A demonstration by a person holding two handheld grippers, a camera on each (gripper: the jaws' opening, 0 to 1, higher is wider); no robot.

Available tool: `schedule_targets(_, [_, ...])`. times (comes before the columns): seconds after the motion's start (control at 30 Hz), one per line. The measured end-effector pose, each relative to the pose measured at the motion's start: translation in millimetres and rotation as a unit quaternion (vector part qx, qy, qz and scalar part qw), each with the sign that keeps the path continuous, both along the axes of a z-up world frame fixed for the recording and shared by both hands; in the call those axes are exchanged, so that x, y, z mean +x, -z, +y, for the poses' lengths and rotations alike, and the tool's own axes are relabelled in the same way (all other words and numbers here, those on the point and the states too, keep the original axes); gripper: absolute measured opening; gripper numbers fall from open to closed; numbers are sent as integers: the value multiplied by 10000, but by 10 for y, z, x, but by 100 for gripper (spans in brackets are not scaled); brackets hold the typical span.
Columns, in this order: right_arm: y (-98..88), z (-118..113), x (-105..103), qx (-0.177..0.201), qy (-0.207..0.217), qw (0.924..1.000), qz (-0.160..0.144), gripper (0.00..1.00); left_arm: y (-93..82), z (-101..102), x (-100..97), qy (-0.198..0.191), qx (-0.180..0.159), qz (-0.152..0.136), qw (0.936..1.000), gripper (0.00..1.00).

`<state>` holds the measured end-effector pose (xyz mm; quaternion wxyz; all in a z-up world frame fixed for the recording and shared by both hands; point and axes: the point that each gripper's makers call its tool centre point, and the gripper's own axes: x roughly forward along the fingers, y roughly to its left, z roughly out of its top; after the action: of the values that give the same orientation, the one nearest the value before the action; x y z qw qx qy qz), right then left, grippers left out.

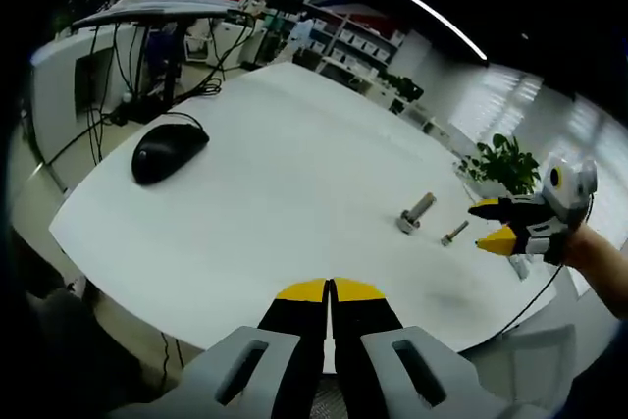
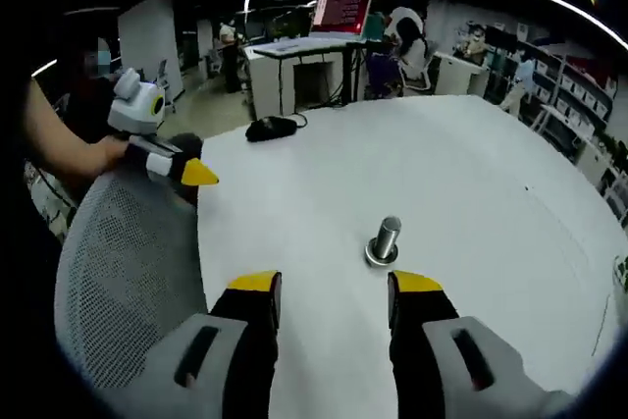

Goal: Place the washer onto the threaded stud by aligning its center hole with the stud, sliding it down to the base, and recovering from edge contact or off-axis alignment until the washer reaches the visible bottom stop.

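White round table (image 1: 294, 174) carries one black mouse (image 1: 169, 150), one upright stud (image 1: 417, 213) and one small bolt (image 1: 454, 234) beside it. My left tongs (image 1: 330, 288) are pressed together, my right tongs (image 2: 334, 282) apart, stud between.

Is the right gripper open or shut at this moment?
Open. In the right gripper view the right gripper shows its two yellow-tipped jaws standing well apart, bare white table between them, nothing held.
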<state>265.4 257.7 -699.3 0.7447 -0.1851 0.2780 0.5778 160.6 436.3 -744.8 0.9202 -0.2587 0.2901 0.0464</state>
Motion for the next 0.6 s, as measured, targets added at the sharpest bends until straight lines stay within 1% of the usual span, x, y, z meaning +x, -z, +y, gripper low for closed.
schedule_targets(0.03, [-16, -32, -40, 111, 133, 9998, 40, 47, 5, 0, -5, -2, 8, 25, 10000, 0])
schedule_targets(0.07, [-43, -77, -115, 269, 209, 9993, 170, 48, 8, 0, -8, 6, 33, 41, 10000, 0])
schedule_targets(0.1, [-61, -135, -172, 394, 363, 9982, 270, 51, 8, -10, -12, 16, 43, 63, 10000, 0])
schedule_targets(0.17, [-107, -226, -225, 598, 550, 9963, 290, 59, 0, -29, -18, 27, 51, 89, 9999, 0])
schedule_targets(0.2, [-117, -275, -254, 609, 575, 9962, 256, 62, -3, -33, -18, 40, 71, 94, 9999, 0])
schedule_targets(0.27, [-154, -378, -302, 653, 594, 9960, 109, 63, 7, -25, -24, 49, 90, 121, 9999, 0])
schedule_targets(0.4, [-229, -606, -282, 769, 925, 9927, -118, 68, 7, -29, -32, 55, 78, 139, 9999, 0])
schedule_targets(0.47, [-211, -711, -271, 776, 1042, 9913, -221, 72, -2, -28, -34, 43, 74, 129, 9999, 0])
schedule_targets(0.5, [-195, -767, -244, 726, 1153, 9902, -303, 74, -50, -29, -8, -3, 8, -32, 10000, 0])
schedule_targets(0.53, [-180, -826, -244, 708, 1253, 9890, -345, 77, -110, -27, 30, -111, -139, -241, 9996, 0])
schedule_targets(0.57, [-175, -866, -240, 705, 1336, 9878, -373, 79, -95, -17, 6, -125, -138, -176, 9997, 2])
schedule_targets(0.6, [-175, -912, -230, 719, 1440, 9860, -431, 80, -85, -17, 1, -110, -119, -143, 9998, 2])
